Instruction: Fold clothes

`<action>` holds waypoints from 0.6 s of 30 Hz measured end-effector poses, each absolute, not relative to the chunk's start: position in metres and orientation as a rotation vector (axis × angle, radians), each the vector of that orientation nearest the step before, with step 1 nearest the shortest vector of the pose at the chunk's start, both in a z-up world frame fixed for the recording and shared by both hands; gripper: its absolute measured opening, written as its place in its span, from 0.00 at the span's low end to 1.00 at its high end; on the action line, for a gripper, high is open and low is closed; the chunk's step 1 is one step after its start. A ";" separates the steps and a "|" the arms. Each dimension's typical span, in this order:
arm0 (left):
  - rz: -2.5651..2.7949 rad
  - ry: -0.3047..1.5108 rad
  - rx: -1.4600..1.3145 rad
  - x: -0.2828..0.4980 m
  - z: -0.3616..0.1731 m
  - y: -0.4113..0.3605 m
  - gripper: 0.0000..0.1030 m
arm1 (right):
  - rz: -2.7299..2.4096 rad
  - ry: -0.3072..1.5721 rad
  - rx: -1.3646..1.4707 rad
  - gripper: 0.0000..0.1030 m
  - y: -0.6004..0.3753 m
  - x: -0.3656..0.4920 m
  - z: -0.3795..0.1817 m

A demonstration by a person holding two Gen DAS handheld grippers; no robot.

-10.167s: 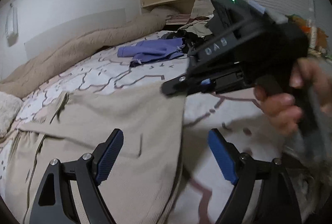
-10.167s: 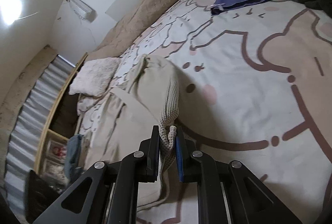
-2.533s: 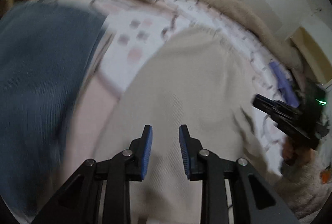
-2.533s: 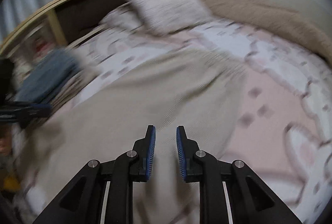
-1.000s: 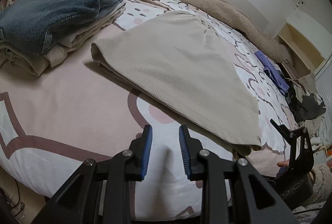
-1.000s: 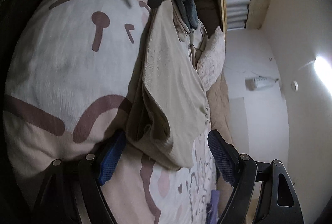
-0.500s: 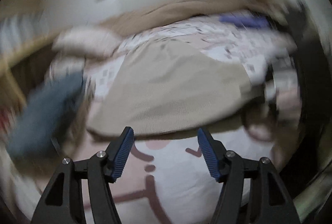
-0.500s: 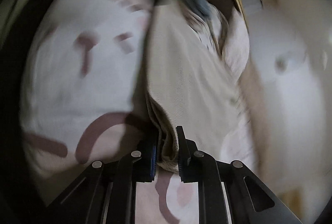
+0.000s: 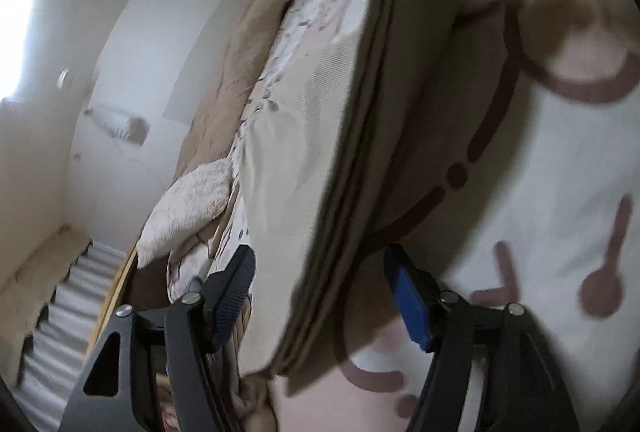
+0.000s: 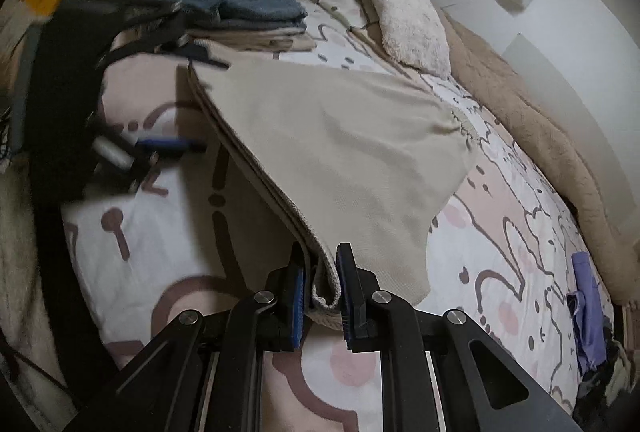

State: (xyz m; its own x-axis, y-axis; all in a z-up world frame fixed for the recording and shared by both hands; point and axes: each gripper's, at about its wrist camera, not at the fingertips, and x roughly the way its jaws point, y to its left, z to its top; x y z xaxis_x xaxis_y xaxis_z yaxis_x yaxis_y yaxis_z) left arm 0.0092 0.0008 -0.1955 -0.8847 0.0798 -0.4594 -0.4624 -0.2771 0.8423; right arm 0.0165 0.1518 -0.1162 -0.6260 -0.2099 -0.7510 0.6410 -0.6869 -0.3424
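at the near corner the right gripper (image 10: pixel 322 286) pinched the beige garment's (image 10: pixel 340 136) layered edge; the left gripper's (image 9: pixel 326 296) jaws had just been opening, wide around its other end, untouching.

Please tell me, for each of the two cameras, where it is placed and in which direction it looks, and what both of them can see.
Left wrist: sits on the left gripper, whose jaws have just been opening, astride the beige garment's stacked edge without pressing it; looks along the bed toward the wall.
Right wrist: sits on the right gripper, shut on the garment's corner; looks across the bed toward the fluffy pillow and folded pile.
Shared: garment, pillow, purple clothing, each other's gripper.
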 end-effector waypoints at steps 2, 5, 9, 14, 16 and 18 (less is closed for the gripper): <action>2.196 1.629 -0.493 -0.001 -0.194 -0.001 0.79 | -2.303 0.826 0.969 0.15 0.153 0.024 -0.121; 2.196 1.608 -0.548 -0.022 -0.191 -0.005 0.79 | -2.305 0.846 0.965 0.15 0.150 0.030 -0.129; 2.175 1.596 -0.605 -0.035 -0.191 -0.009 0.34 | -2.320 0.911 0.937 0.15 0.144 0.041 -0.142; 2.089 1.654 -0.586 -0.017 -0.205 -0.002 0.10 | -2.363 1.094 0.835 0.15 0.130 0.063 -0.165; 2.107 1.624 -0.581 -0.013 -0.204 -0.002 0.09 | -2.367 1.169 0.813 0.20 0.123 0.068 -0.175; 2.141 1.575 -0.585 -0.016 -0.197 -0.005 0.09 | -2.374 1.236 0.776 0.42 0.115 0.074 -0.183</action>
State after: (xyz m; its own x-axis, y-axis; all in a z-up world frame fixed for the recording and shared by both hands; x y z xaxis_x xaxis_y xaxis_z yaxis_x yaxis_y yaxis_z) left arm -0.0165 -0.0046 -0.1974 -0.8244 0.0832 -0.5599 -0.5593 -0.2723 0.7830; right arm 0.0739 0.1148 -0.1829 -0.7875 -0.0565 -0.6137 0.5352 -0.5565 -0.6355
